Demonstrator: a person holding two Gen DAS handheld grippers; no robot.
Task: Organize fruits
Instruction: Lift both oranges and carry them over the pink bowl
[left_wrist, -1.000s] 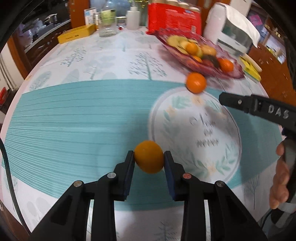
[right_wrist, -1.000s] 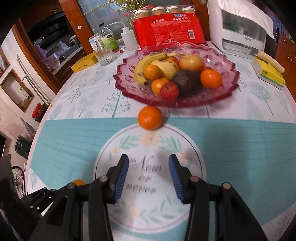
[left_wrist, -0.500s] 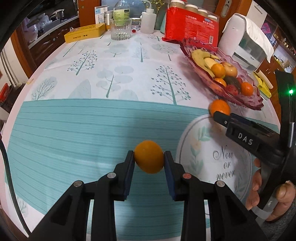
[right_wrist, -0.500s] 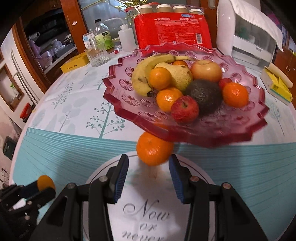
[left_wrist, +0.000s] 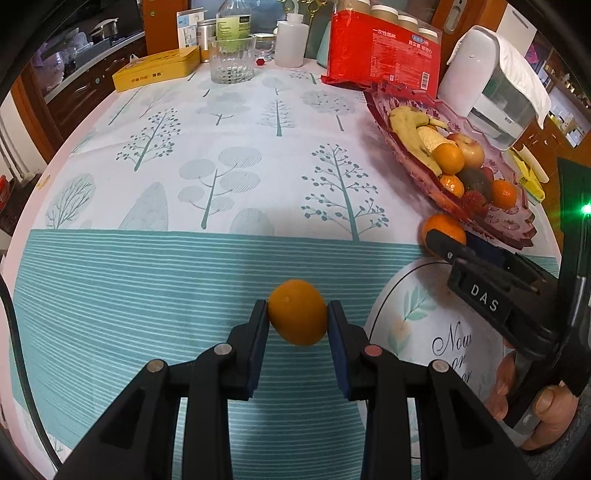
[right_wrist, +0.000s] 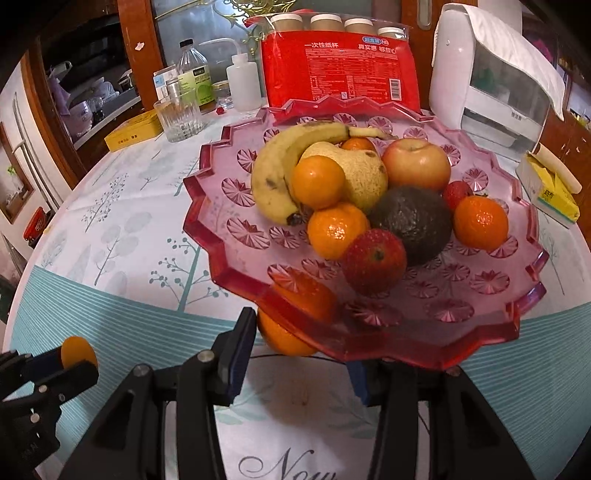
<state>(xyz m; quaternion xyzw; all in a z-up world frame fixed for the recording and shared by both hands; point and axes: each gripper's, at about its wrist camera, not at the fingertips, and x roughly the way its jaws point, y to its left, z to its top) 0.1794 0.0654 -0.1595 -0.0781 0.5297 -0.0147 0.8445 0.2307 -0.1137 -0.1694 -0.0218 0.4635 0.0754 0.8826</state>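
1. Left wrist view is showing the left gripper (left_wrist: 297, 328) squeezing a small orange (left_wrist: 297, 312) between its 2 pads, up off the striped tablecloth (left_wrist: 129, 295). A second ago the pink fruit bowl (left_wrist: 491, 236) was far ahead; now it is sitting at the far right.
2. The right gripper (right_wrist: 295, 354) is now close under the bowl's near rim (right_wrist: 406, 354). Before, the loose orange (right_wrist: 284, 338) was lying well ahead of it; now the orange is sitting between its pads. The pads are not squeezing it yet, I think.
3. That means 2 oranges are almost ready to go into the bowl.
4. Right wrist view is showing the fruit inside the bowl: banana (right_wrist: 280, 173), apple (right_wrist: 415, 166), avocado (right_wrist: 410, 221). Only the left wrist view is showing a hand (left_wrist: 528, 402) holding the right gripper.
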